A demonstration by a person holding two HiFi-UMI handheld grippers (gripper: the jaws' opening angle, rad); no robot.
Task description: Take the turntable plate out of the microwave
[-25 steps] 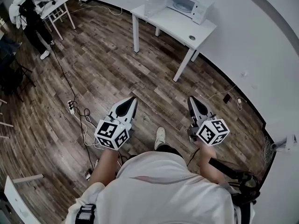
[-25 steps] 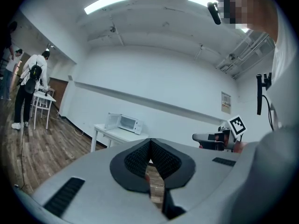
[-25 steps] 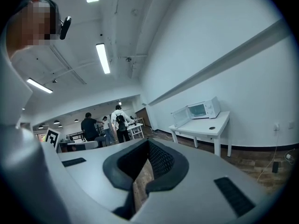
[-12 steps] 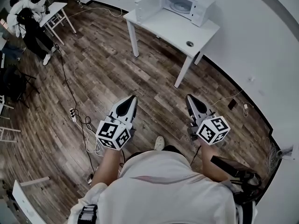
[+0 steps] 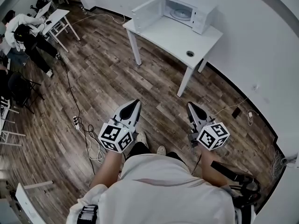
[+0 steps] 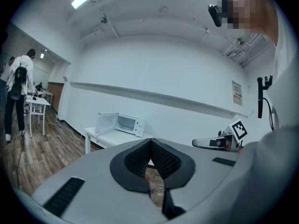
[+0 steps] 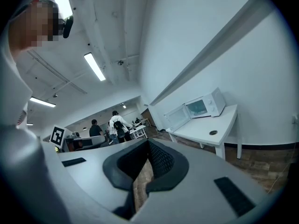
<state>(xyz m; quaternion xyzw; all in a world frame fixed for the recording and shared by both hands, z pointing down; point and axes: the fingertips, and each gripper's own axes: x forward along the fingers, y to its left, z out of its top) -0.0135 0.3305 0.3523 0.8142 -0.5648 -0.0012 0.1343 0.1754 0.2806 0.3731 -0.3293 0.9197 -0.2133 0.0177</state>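
A white microwave (image 5: 187, 12) stands with its door swung open at the far end of a white table (image 5: 175, 34). Inside it lies the round turntable plate (image 5: 182, 14). The microwave (image 6: 119, 123) also shows small ahead in the left gripper view, and at the right as the microwave (image 7: 200, 106) in the right gripper view. My left gripper (image 5: 136, 103) and right gripper (image 5: 190, 105) are both shut and hold nothing. They hang over the wooden floor, well short of the table.
A small dark ring (image 5: 189, 53) lies on the table's near part. A power strip and cables (image 5: 79, 125) trail over the floor at left. A person (image 5: 23, 36) stands by another white table (image 5: 56, 17) at far left. Cables and a charger (image 5: 240, 110) lie by the right wall.
I have walked toward the table: it and the microwave sit nearer and larger in the head view. Both grippers stay shut and side by side.
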